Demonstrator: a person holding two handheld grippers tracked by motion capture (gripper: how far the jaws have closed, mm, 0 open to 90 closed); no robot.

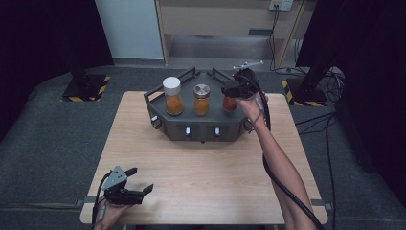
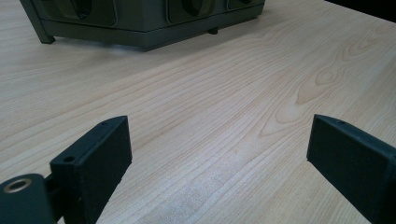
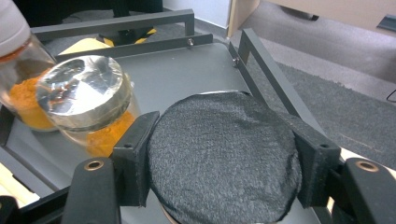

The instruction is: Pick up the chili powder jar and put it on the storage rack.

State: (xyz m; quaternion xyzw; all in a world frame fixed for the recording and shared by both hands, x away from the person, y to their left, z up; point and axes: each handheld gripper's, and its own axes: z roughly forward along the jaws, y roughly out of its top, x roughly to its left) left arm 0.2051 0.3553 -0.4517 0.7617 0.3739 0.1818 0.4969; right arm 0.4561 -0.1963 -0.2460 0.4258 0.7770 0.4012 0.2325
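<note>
Three jars on dark tray (image 1: 158,108) at twelve o'clock on table (image 1: 201,182): white-lidded jar (image 1: 172,96) at ten, metal-lidded jar (image 1: 202,99) centre, black-lidded jar (image 3: 224,154) at two. Right hand-held gripper (image 1: 233,91) clamped on black lid from above, forearm stretched forward. Risks: lid slipping between jaws, or jar tipping against metal-lidded neighbour if pulled askew. Left hand-held gripper (image 1: 139,184) spread wide, idle at seven o'clock.

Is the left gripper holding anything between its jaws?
No, the left gripper stands wide open with only bare light wooden table between its jaws.
</note>
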